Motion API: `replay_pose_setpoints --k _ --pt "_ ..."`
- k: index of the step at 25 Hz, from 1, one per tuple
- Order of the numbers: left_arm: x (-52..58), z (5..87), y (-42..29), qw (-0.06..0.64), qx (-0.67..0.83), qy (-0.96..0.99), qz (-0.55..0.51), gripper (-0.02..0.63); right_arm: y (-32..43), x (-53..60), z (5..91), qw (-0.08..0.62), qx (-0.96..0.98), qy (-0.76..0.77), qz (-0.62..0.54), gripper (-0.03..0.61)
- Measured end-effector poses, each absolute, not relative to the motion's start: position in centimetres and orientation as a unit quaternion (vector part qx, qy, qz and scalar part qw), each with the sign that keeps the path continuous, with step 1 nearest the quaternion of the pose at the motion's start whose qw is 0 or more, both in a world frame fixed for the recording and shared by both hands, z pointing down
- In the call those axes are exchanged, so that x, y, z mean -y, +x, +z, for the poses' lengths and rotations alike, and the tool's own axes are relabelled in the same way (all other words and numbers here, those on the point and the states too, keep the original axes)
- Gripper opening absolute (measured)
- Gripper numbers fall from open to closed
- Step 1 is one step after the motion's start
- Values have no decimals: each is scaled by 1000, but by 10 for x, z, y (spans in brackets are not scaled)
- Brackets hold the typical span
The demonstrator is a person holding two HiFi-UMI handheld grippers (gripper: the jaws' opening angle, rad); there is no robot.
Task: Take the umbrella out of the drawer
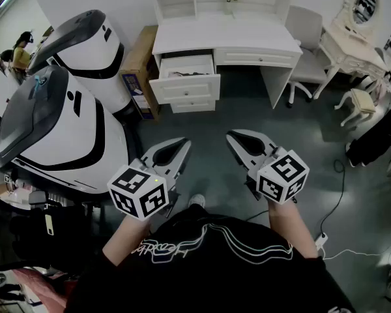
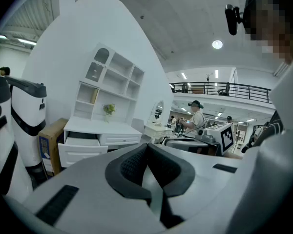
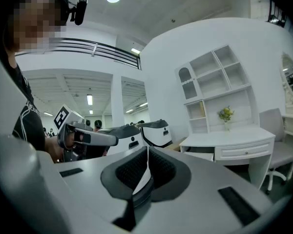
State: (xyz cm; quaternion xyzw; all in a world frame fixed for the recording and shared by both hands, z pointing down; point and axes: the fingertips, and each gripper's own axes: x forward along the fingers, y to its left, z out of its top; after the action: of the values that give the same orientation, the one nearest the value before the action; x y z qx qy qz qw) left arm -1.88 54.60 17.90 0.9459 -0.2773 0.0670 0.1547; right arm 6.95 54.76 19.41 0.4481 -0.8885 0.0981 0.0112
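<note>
Head view: L gripper [image 1: 182, 143], R gripper [image 1: 232, 135] closed, empty; open drawer [image 1: 184, 86] well ahead

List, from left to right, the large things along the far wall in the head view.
Rounded white and dark grey machine → brown cardboard box → white wooden desk with an open top drawer → pale grey swivel chair → white dressing table with oval mirror.

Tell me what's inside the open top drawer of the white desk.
The top drawer of the desk shows a pale interior with a thin dark shape near its front. It's too small to identify, and the drawer front hides anything lower.
</note>
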Motion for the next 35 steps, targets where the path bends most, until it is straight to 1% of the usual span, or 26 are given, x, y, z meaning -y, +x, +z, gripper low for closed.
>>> replay_pose_setpoints --k 10,19,22,28,35 --pt "-544 179 -37 148 297 941 72 20 70 -553 190 13 887 453 91 48" --pt "-497 196 -43 158 317 932 77 20 92 -514 207 -15 880 459 118 48" --pt "-472 205 -44 158 316 932 77 20 94 -488 218 -22 877 464 126 49" --pt "-404 226 -52 174 312 931 77 20 84 -418 236 -5 878 463 122 48" --pt "-272 247 -52 214 300 925 89 20 81 -291 261 12 864 474 171 49"
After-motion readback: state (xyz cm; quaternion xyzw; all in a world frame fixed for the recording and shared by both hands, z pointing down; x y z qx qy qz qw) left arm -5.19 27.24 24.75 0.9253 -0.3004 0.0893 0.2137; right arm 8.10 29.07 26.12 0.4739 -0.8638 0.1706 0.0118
